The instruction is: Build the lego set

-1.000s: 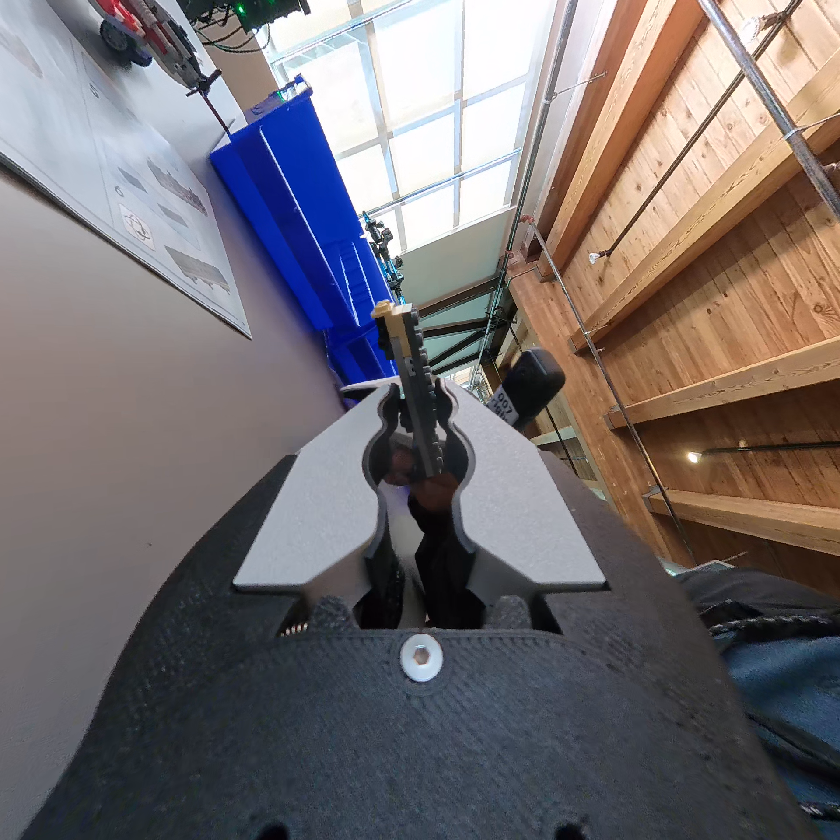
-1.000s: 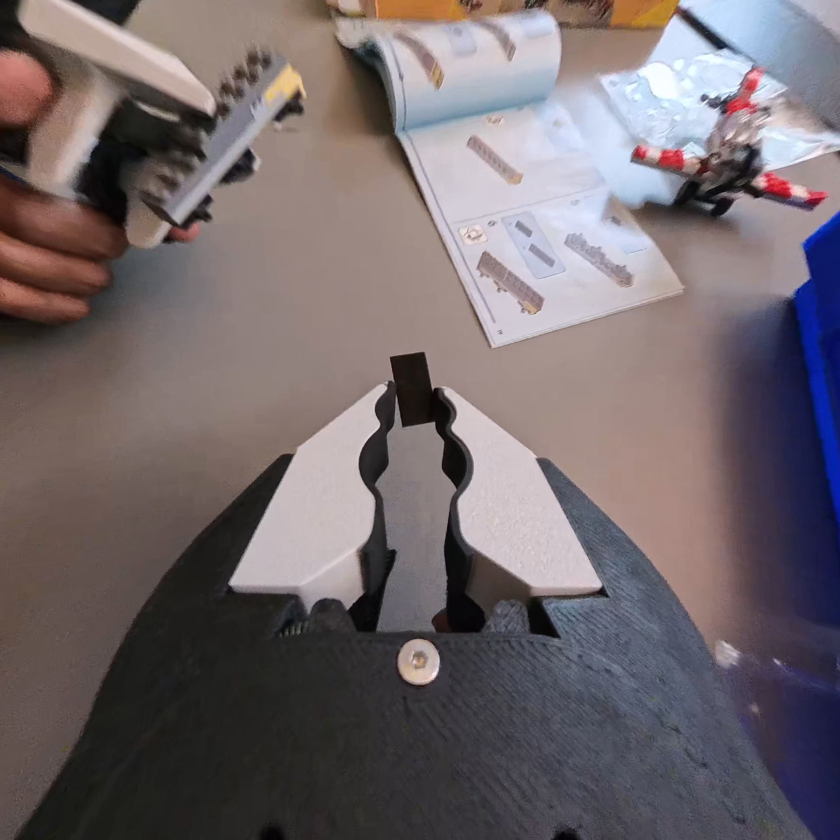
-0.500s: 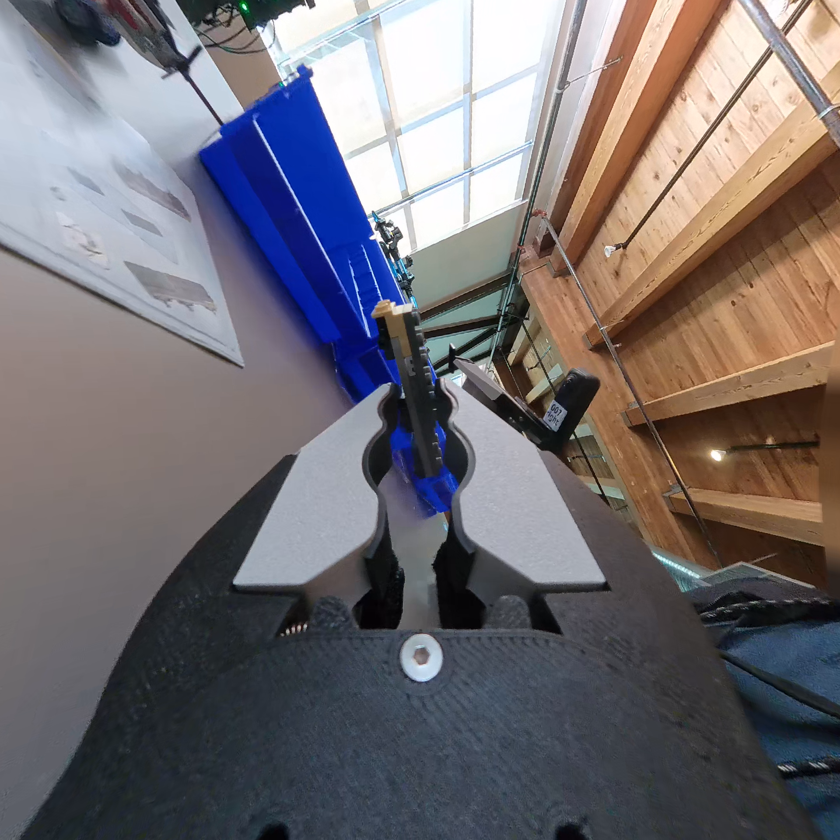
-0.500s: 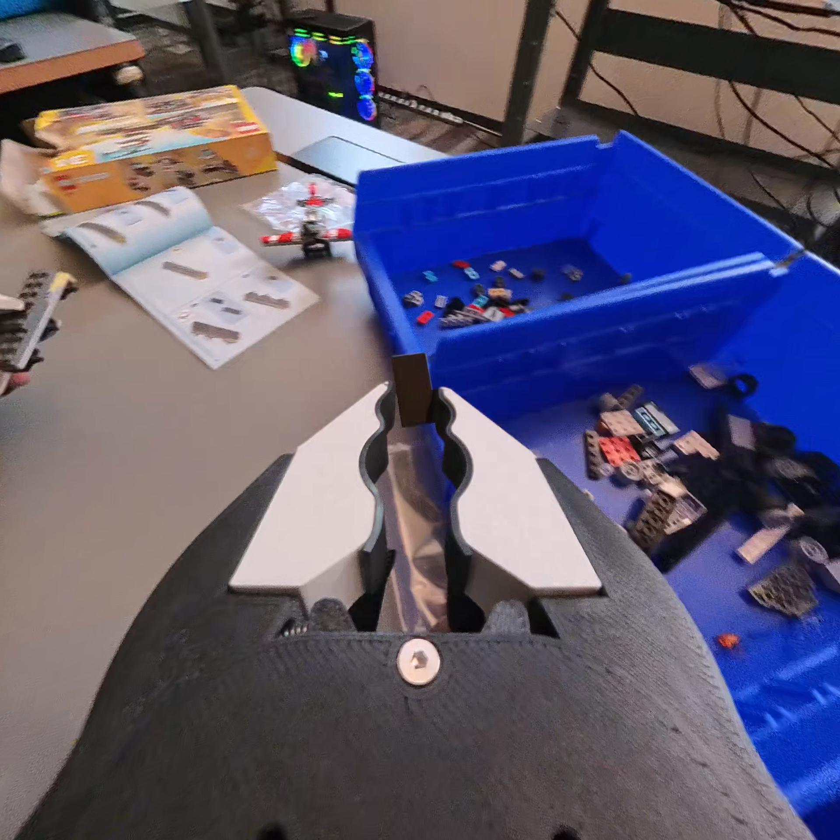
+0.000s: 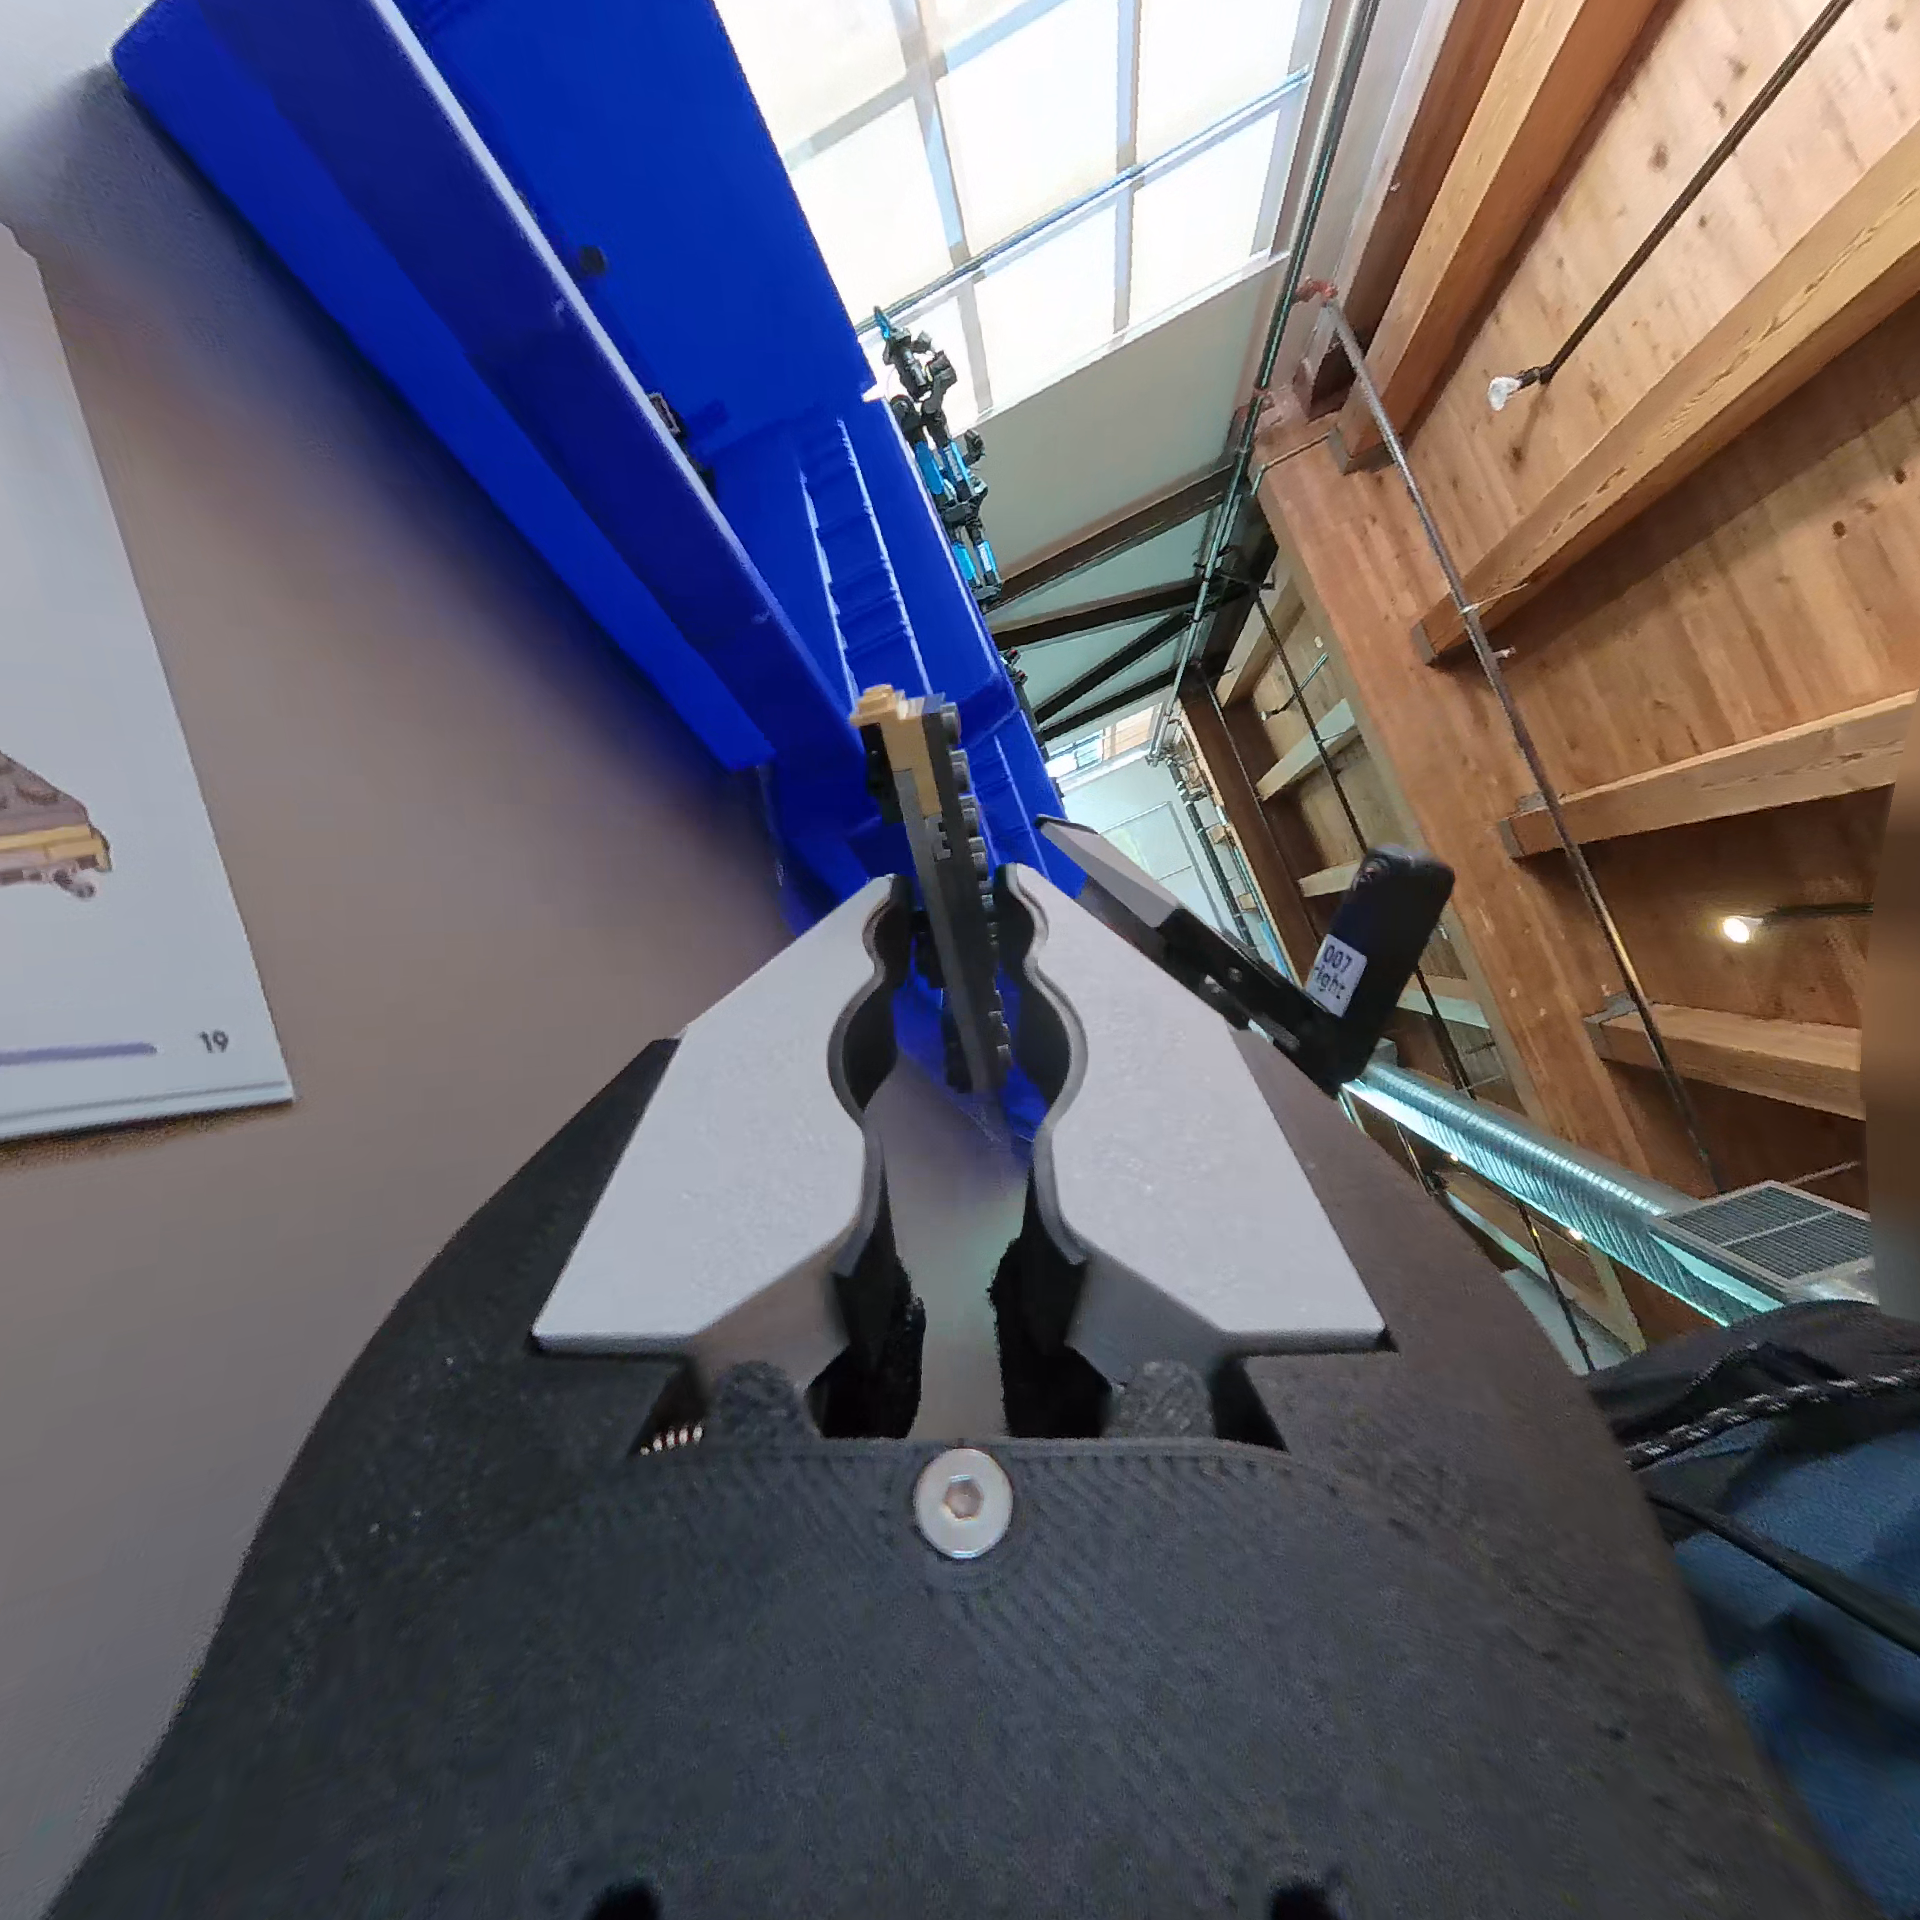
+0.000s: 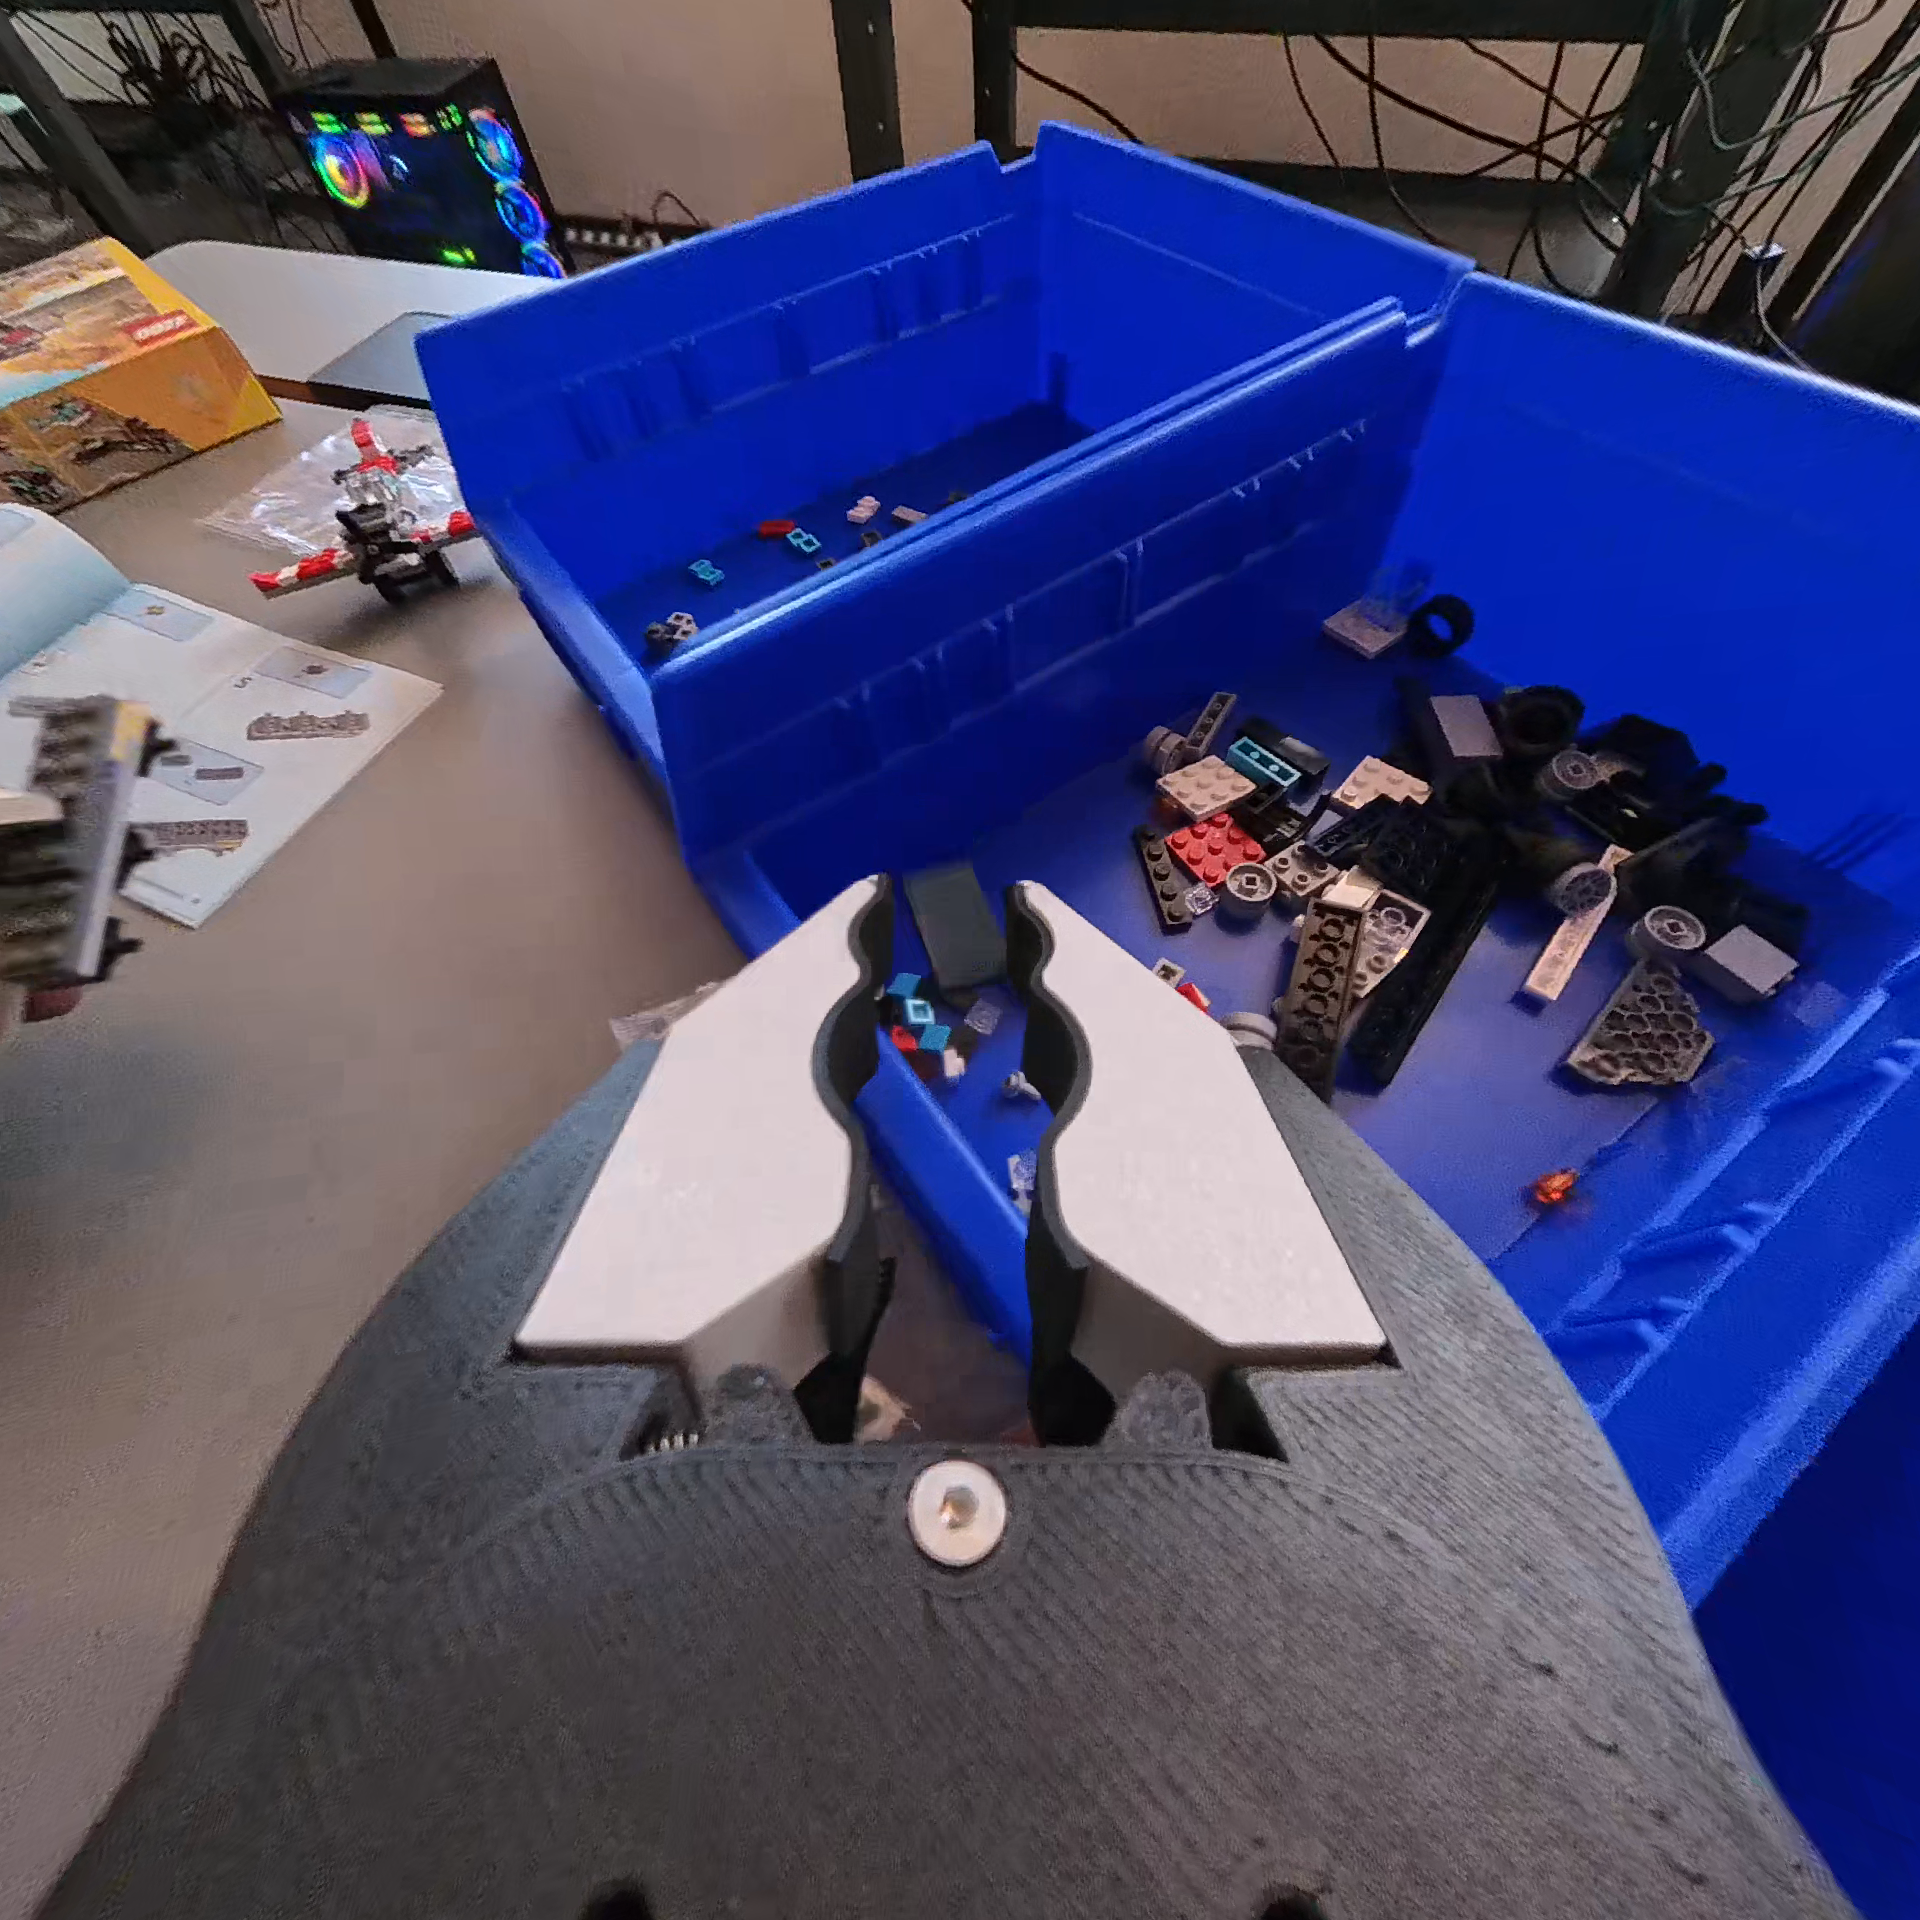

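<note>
My left gripper (image 5: 951, 904) is shut on a long grey Lego assembly (image 5: 935, 831) with a tan piece at its tip, held on edge and pointing up. It also shows blurred at the left of the right wrist view (image 6: 73, 831). My right gripper (image 6: 951, 904) hangs over the front edge of the near blue bin (image 6: 1662, 468). Its jaws stand slightly apart. A dark flat tile (image 6: 954, 930) sits tilted between the fingertips, with a gap on its left side. A pile of loose pieces (image 6: 1455, 862) lies in the bin.
A second blue bin (image 6: 727, 343) with a few small pieces stands behind. On the grey table (image 6: 364, 1039) lie the open instruction booklet (image 6: 260, 707), a small red-and-white plane model (image 6: 364, 530) and a yellow box (image 6: 104, 364). A lit computer case (image 6: 416, 166) stands behind. Some 20 cm of space lies between my two pairs of fingers. My left tips are roughly 20 cm from the small red-and-white plane model (image 6: 364, 530).
My right gripper swung from the table to over the near bin, and its jaws have parted a little; the tile has slid lower between them. The left gripper kept hold of the assembly and moved toward the bins.
</note>
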A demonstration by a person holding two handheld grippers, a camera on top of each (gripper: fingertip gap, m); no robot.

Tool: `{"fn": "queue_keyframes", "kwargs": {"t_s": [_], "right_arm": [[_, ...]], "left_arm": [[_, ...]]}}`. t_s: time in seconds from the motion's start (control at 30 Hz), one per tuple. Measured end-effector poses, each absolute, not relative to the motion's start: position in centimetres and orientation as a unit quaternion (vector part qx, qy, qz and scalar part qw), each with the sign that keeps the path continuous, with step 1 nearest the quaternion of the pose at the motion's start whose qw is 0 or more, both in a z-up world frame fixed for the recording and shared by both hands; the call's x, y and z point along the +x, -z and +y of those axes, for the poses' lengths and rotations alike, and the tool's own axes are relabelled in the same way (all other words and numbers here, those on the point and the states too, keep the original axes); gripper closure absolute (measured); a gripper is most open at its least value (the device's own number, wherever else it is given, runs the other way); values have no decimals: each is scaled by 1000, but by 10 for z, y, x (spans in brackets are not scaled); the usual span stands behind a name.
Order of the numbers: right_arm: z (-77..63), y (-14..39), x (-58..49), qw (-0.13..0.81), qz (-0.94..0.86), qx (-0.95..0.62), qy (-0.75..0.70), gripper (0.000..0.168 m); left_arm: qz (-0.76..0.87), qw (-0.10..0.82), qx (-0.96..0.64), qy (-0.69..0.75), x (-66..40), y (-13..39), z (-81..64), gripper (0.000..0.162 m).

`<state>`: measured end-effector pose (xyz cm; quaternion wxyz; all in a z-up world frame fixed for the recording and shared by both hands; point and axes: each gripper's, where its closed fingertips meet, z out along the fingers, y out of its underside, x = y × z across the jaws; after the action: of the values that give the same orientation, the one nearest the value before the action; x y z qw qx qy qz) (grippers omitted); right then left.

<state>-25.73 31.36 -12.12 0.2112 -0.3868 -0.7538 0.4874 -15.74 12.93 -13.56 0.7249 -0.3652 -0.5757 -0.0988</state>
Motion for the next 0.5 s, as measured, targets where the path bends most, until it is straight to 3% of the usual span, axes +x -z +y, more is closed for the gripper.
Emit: {"fn": "queue_keyframes", "kwargs": {"t_s": [0.13,0.5], "right_arm": [[310,122,-248,176,-739,-395,-516,136],[290,102,-227,76,-672,-381,-630,135]], "left_arm": [[-589,714,-367,91,-166,140,127,147],[-616,694,-366,73,-171,150,122,147]]}}
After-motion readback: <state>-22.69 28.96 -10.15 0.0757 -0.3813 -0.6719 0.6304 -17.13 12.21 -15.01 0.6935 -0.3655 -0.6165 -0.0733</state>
